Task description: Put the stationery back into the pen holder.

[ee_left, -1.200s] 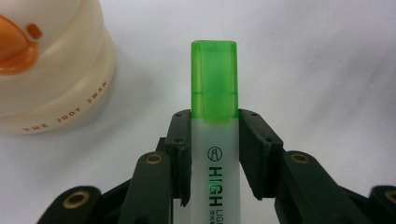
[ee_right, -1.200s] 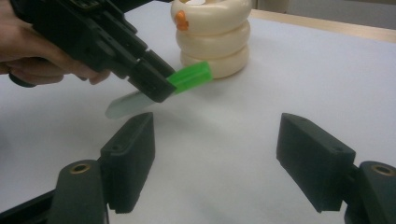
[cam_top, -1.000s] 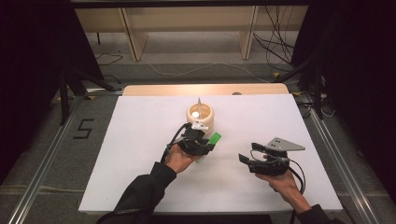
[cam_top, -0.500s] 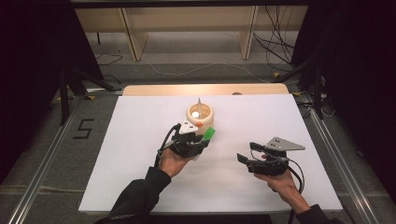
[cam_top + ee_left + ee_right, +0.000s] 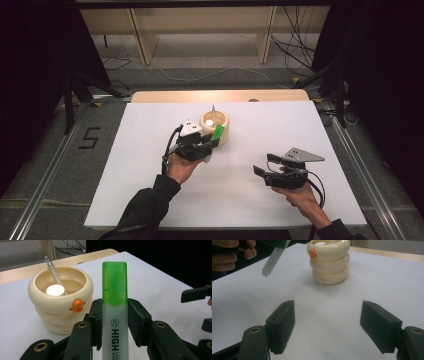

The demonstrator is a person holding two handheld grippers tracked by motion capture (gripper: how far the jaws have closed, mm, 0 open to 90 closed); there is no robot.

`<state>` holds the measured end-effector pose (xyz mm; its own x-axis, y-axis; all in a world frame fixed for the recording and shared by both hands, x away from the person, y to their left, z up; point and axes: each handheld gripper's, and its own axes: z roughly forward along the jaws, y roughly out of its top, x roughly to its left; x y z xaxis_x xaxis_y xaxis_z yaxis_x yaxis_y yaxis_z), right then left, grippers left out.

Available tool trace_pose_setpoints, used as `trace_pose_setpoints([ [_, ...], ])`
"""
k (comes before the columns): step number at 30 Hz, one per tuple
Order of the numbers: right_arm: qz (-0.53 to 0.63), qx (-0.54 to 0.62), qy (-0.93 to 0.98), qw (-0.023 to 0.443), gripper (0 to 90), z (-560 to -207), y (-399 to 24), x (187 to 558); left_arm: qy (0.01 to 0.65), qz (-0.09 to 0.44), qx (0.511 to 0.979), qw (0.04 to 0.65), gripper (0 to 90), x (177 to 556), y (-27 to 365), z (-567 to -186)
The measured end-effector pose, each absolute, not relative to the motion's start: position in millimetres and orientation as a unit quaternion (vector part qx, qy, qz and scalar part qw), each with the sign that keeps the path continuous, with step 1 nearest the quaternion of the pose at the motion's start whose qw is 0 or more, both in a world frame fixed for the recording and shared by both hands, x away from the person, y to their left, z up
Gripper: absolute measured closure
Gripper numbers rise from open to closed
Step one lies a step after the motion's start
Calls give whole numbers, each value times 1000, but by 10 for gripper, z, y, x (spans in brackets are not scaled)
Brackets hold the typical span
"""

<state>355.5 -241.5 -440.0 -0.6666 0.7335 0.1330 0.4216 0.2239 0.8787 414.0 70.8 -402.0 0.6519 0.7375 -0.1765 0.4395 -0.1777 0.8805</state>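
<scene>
The white surface carries one standing item, a cream ringed holder set slightly back of centre, with a pen already leaning inside it and an orange knob on its side. In the high view the left tongs sit at about 7 o'clock from the holder, just beside it, while the right tongs lie at about 4 o'clock from it and well apart, so the left hand is plainly the nearer. The left tongs are clenched on a green-capped highlighter, gripped across its pale barrel just below the cap; the right tongs are released, jaws wide with nothing between them, over bare surface. The highlighter is held clear of the surface: the right gripper view shows its pale tail end hanging free in the air. Its long axis runs along the left tongs, cap end leading and pointed toward roughly 1 o'clock in the high view, with the cap close against the holder's near wall. In the left gripper view the holder's mouth lies at about 10 o'clock from the cap tip. Judgement: the coming move depends on carrying the marker up and across toward that mouth and tipping its axis steeper, so that it enters the opening without striking the rim or the leaning pen
</scene>
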Motion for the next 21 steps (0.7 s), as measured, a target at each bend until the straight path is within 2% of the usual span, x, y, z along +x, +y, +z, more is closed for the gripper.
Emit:
trace_pose_setpoints([
  [13, 494, 379, 766, 158, 290, -4403, -2418, 3553, 411, 149, 723, 535, 665, 4243, 757, -3961],
  [21, 493, 381, 766, 158, 290, -4407, -2411, 3556, 431, 153, 695, 555, 665, 4443, 837, -3893],
])
